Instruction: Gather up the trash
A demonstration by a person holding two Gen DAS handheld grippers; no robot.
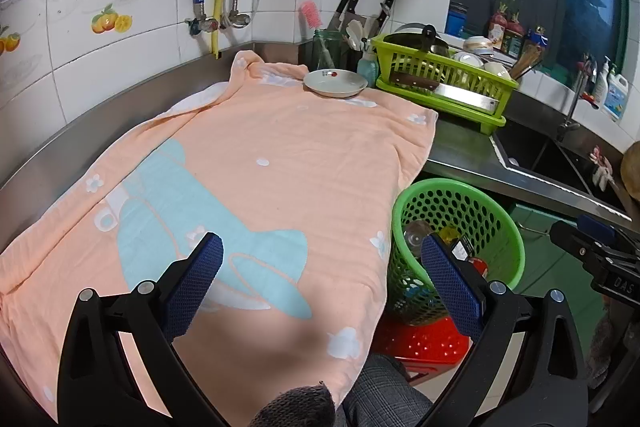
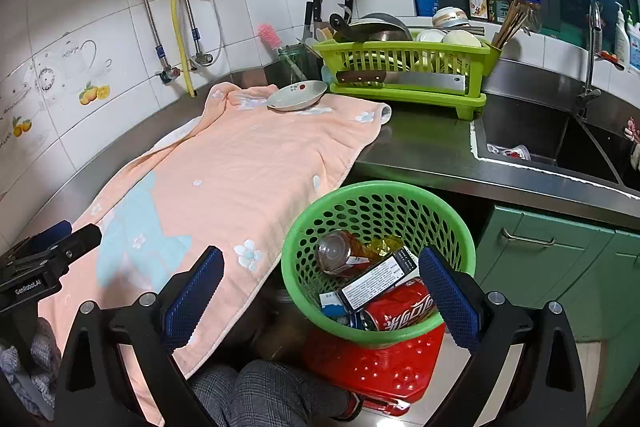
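A green perforated basket (image 2: 376,195) stands on a red stool (image 2: 380,359) beside the counter; it also shows in the left wrist view (image 1: 460,195). It holds a red cola can (image 2: 404,307), a glass bottle (image 2: 340,251), a dark printed box (image 2: 380,279) and a yellow wrapper (image 2: 386,243). My right gripper (image 2: 320,285) is open and empty, hovering just above and in front of the basket. My left gripper (image 1: 322,267) is open and empty over the peach towel (image 1: 260,167), with the basket at its right finger.
A white dish (image 1: 335,82) sits on the towel's far end. A lime dish rack (image 2: 404,67) with bowls, a pan and a cleaver stands behind. The steel sink (image 2: 532,143) lies at right, with green cabinets (image 2: 560,259) below. A knee in plaid trousers (image 2: 272,391) is below.
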